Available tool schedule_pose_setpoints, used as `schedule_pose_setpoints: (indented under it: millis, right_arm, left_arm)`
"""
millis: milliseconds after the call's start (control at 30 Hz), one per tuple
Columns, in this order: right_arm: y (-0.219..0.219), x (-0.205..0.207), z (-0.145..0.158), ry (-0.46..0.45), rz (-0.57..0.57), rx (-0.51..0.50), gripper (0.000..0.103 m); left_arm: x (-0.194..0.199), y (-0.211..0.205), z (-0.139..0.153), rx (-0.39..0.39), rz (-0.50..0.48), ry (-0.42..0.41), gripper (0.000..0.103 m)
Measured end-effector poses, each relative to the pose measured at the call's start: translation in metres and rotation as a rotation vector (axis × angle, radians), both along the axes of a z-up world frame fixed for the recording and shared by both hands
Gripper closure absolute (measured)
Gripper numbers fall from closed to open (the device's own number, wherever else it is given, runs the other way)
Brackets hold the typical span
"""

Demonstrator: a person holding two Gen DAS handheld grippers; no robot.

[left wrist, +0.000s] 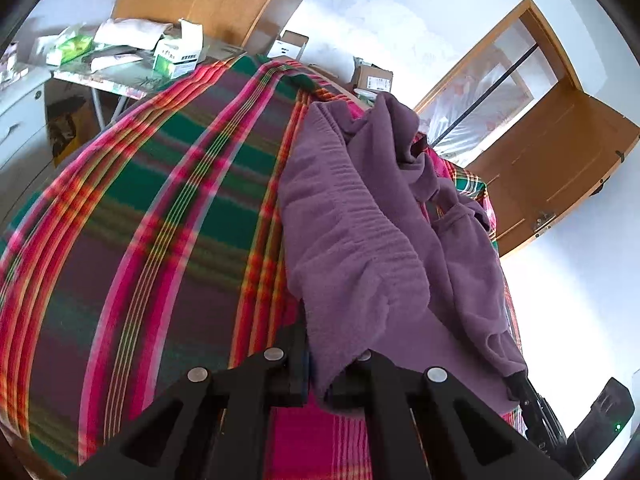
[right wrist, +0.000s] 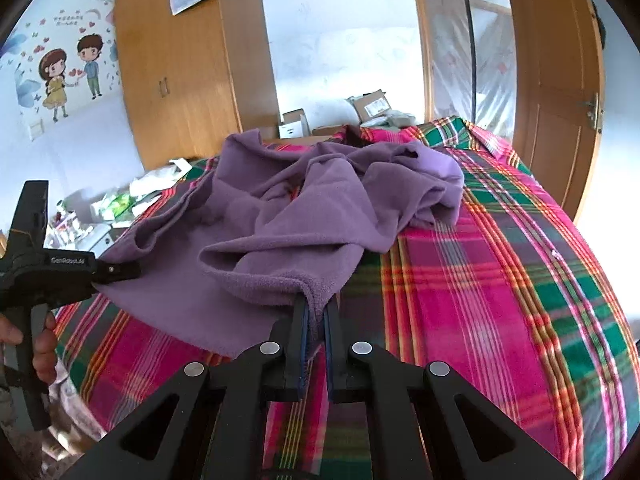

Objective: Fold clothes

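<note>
Both my hand-held grippers — left, right — clamp the garment's near hem on the bed; thin bites — bunched cloth could tug free.

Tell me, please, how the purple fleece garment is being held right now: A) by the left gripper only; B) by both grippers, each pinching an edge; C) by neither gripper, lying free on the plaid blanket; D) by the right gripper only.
B: the right gripper has its fingers closed on a hem of the purple fleece garment, and the left gripper clamps another edge, over the plaid blanket.
</note>
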State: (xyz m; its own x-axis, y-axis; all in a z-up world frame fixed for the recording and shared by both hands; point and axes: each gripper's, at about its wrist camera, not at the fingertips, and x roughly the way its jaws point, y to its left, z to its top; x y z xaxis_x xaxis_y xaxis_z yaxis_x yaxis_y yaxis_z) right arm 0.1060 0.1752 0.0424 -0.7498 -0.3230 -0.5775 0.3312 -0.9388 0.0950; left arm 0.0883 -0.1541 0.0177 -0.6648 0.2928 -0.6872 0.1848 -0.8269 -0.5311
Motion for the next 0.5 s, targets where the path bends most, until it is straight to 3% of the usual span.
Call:
schedule_pose_setpoints:
  millis: [200, 400, 500]
  right_arm:
    - [0.004, 0.019, -0.002, -0.008, -0.005, 0.024, 0.096]
    - [0.007, 0.017, -0.018, -0.094, 0.01, 0.038, 0.096]
    - [0.01, 0.016, -0.015, -0.107, 0.027, 0.024, 0.092]
  left_arm:
    - [0.027, 0.009, -0.004, -0.019, -0.008, 0.008, 0.098]
    - [0.035, 0.009, -0.021, -0.011, -0.043, -0.04, 0.098]
    - [0.039, -0.002, -0.02, 0.024, -0.046, -0.022, 0.091]
